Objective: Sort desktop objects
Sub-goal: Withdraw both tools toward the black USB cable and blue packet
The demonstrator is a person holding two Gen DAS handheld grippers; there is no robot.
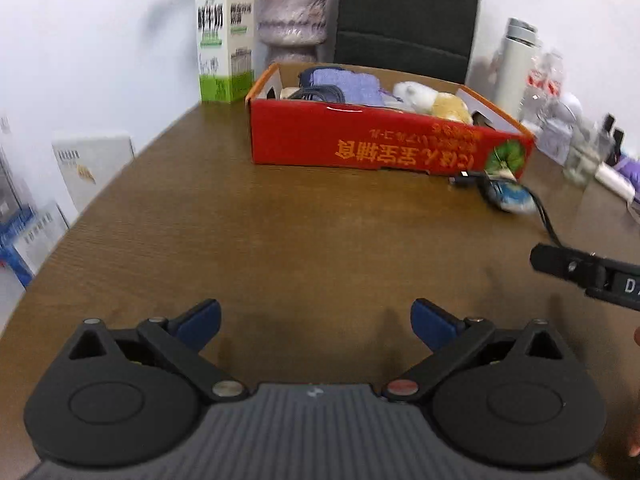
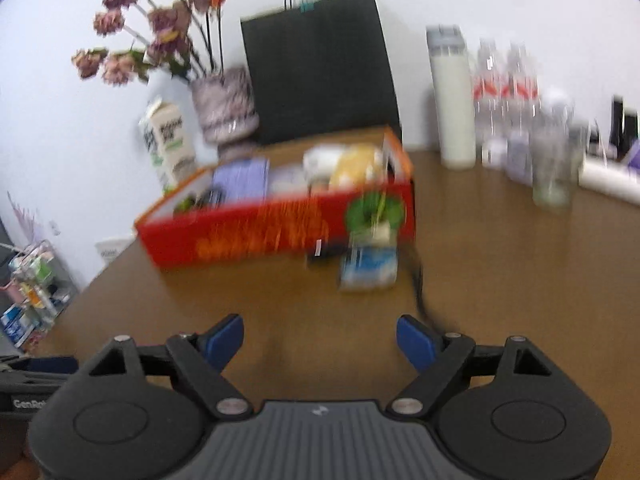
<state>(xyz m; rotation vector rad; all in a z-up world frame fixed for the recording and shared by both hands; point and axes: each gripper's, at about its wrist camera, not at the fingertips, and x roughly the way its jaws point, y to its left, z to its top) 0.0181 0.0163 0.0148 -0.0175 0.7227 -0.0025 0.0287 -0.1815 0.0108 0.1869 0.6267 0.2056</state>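
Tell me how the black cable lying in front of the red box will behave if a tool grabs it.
The black cable curves loosely across the table, so it is probably floppy and will drape from the tool. It looks thin, so likely light. It runs beside the small blue-and-white packet; whether they touch is blurred, so lifting may drag the packet along.

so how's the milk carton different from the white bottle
The milk carton is boxy, printed green and white, and stands left of the red box. The white bottle is round, plain, grey-capped, and stands to the box's right. Both are upright by the back wall.
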